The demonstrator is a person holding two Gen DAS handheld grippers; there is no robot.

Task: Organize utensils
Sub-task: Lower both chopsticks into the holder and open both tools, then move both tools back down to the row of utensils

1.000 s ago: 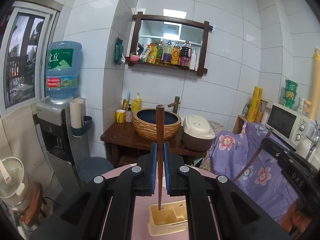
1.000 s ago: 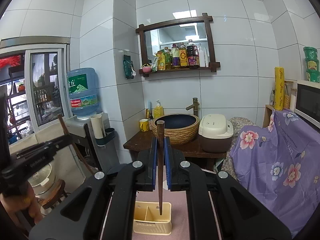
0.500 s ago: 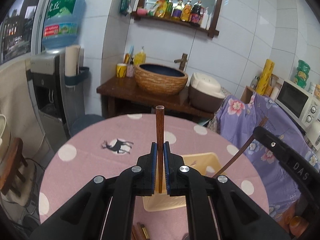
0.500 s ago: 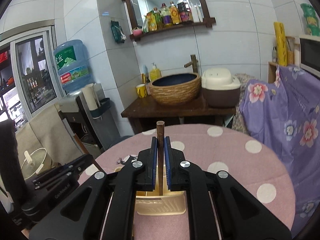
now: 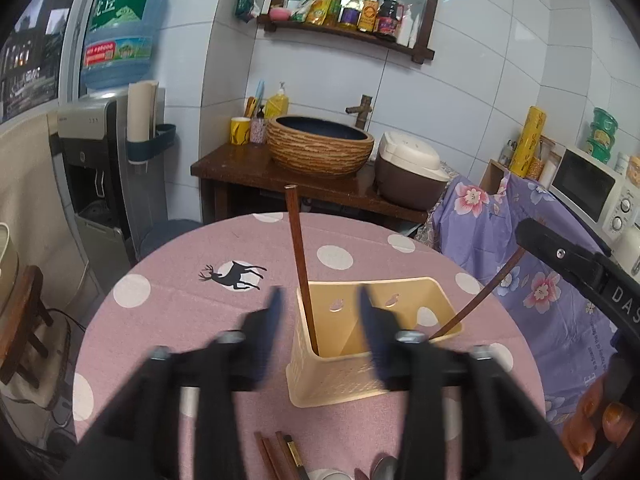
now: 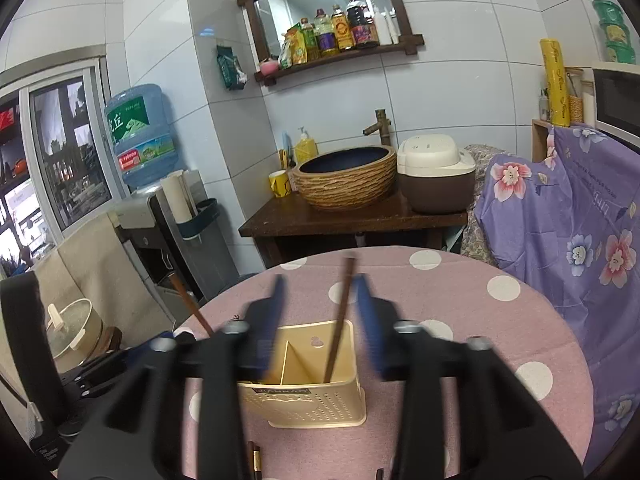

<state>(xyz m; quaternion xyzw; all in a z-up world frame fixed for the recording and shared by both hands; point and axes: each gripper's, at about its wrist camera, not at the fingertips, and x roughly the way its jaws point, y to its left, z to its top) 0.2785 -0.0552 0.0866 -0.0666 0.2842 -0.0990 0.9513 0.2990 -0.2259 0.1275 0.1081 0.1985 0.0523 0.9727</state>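
A cream plastic utensil holder (image 5: pixel 360 372) (image 6: pixel 316 400) stands on the round pink dotted table (image 5: pixel 160 312). Two brown chopsticks lean in it. One chopstick (image 5: pixel 300 264) rests in its left compartment, between the parted fingers of my left gripper (image 5: pixel 318 316). The other chopstick (image 6: pixel 340 316) stands in the right compartment, between the fingers of my right gripper (image 6: pixel 320 308). Both grippers' jaws are opening and blurred, and their pads touch neither stick. In the left wrist view the second chopstick (image 5: pixel 480 296) slants up toward the right gripper's black body (image 5: pixel 580 268).
More chopsticks (image 5: pixel 276 456) and a spoon (image 5: pixel 384 466) lie on the table's near edge. Behind the table stand a wooden stand with a woven basin (image 5: pixel 320 148), a rice cooker (image 5: pixel 412 172), a water dispenser (image 5: pixel 108 152) and a purple floral cloth (image 6: pixel 580 220).
Both grippers came down to the holder with a chopstick each, then their jaws parted. The chopsticks now stand free in the holder, leaning.
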